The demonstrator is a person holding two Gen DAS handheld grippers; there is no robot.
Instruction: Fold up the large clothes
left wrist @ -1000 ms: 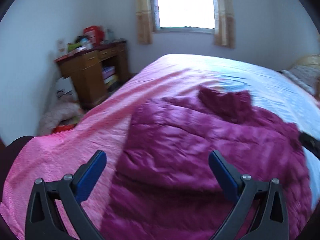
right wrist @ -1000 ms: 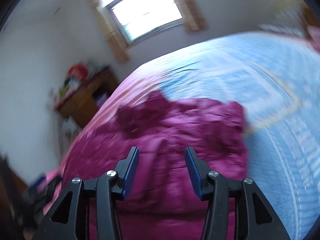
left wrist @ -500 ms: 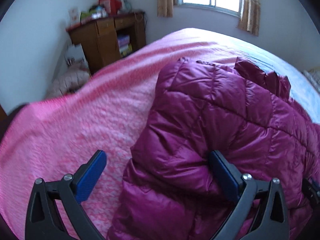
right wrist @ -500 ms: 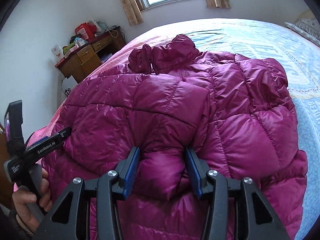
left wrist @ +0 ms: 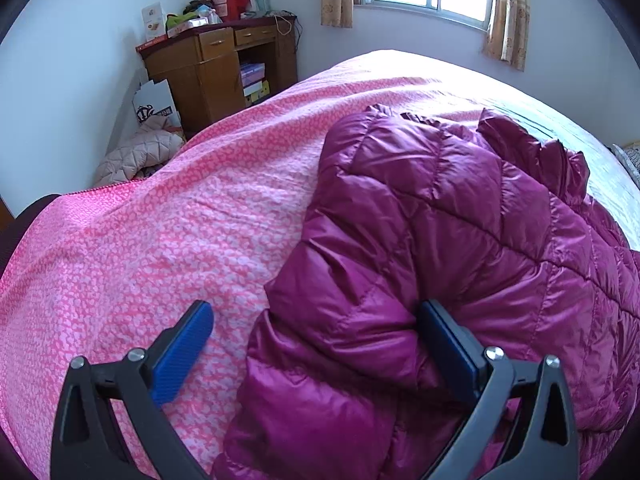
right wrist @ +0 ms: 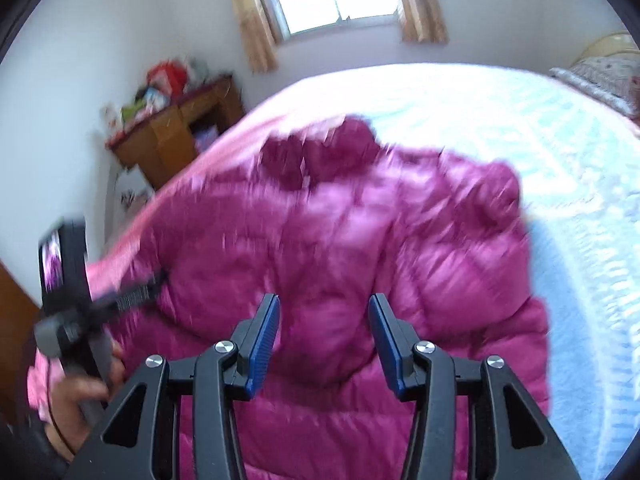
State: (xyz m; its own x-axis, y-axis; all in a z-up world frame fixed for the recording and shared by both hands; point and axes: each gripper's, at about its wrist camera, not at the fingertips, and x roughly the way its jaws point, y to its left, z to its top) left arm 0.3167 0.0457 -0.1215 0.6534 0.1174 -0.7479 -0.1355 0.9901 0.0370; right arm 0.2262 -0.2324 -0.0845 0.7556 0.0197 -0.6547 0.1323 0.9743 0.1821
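Observation:
A magenta quilted puffer jacket point(left wrist: 460, 248) lies folded over on the bed; it also shows, blurred, in the right wrist view point(right wrist: 352, 248). My left gripper point(left wrist: 320, 344) is wide open at the jacket's near left edge, its right pad pressed into the padding and its left pad over the bedspread. My right gripper point(right wrist: 324, 344) is open and empty, raised a little above the jacket's near part. The left hand-held gripper point(right wrist: 76, 288) shows at the left of the right wrist view.
The bed has a pink patterned cover point(left wrist: 160, 248) on the left and a pale blue quilt point(right wrist: 560, 184) on the right. A wooden desk point(left wrist: 216, 64) with clutter stands by the far wall. A pale jacket point(left wrist: 136, 156) lies on the floor. Pillows point(right wrist: 600, 72) lie at far right.
My right gripper has let go of the jacket fold it was pinching and lifted back, moving fast. My left gripper has hardly moved and stays open against the jacket.

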